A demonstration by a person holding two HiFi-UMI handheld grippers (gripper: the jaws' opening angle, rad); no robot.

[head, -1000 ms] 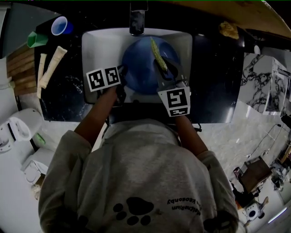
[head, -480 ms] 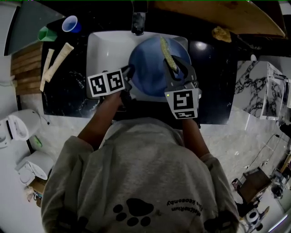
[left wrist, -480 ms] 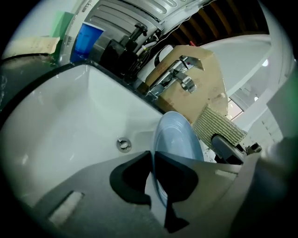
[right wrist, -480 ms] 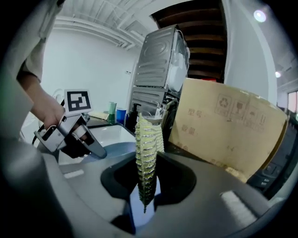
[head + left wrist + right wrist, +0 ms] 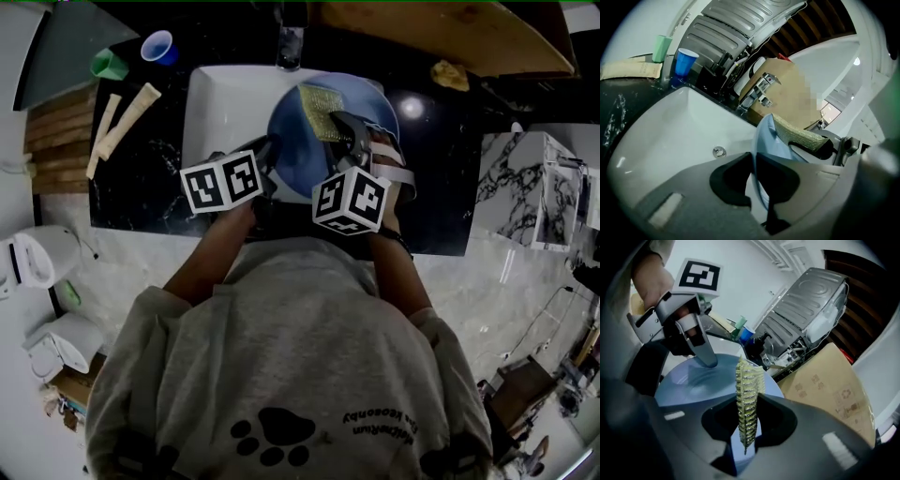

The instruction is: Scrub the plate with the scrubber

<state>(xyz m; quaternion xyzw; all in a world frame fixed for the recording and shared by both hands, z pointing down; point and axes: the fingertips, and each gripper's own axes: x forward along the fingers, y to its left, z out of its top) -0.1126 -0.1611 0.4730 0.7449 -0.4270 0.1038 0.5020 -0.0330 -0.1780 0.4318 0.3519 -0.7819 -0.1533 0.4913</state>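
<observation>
A blue plate (image 5: 298,150) is held tilted over the white sink (image 5: 220,98). My left gripper (image 5: 266,152) clamps the plate's left rim (image 5: 759,140); its jaws are opening slightly, with the rim still between the pads. My right gripper (image 5: 349,127) is shut on a yellow-green scrubber (image 5: 319,111), which lies against the plate's upper face. In the right gripper view the scrubber (image 5: 747,399) stands edge-on between the jaws, over the plate (image 5: 698,380), and the left gripper (image 5: 705,357) shows at the far rim.
A faucet (image 5: 291,42) stands at the sink's back. On the dark counter to the left are a blue cup (image 5: 157,47), a green cup (image 5: 110,65) and two pale tubes (image 5: 122,117). A yellow sponge (image 5: 450,75) lies at the right.
The right gripper has rolled over, so the scrubber now shows its broad face on the plate instead of its edge. The left gripper keeps its hold on the rim.
</observation>
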